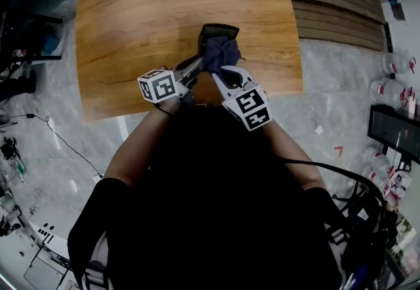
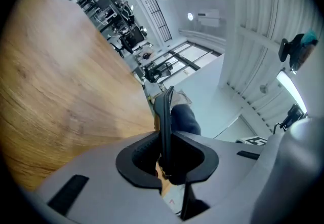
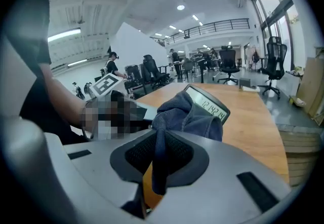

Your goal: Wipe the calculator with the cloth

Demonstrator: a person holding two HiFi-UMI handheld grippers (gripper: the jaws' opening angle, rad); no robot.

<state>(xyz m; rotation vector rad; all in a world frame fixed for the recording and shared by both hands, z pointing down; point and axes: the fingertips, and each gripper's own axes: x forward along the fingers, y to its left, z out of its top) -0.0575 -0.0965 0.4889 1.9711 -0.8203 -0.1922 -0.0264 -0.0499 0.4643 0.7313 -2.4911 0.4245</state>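
Note:
A black calculator (image 1: 218, 33) is held up over the near edge of the wooden table (image 1: 151, 13), seen edge-on as a thin dark slab (image 2: 165, 121) in the left gripper view. My left gripper (image 2: 164, 159) is shut on its lower end. A dark blue cloth (image 1: 219, 54) lies bunched on the calculator's face, below the lit display (image 3: 213, 107). My right gripper (image 3: 158, 159) is shut on a fold of this cloth (image 3: 187, 116). In the head view the left gripper (image 1: 195, 67) and the right gripper (image 1: 222, 72) meet at the calculator.
The person's arms and dark top fill the lower part of the head view. A stack of wooden planks (image 1: 341, 13) lies right of the table. Plastic bottles (image 1: 394, 79) and cables sit at the right, more cables (image 1: 39, 124) on the floor at the left.

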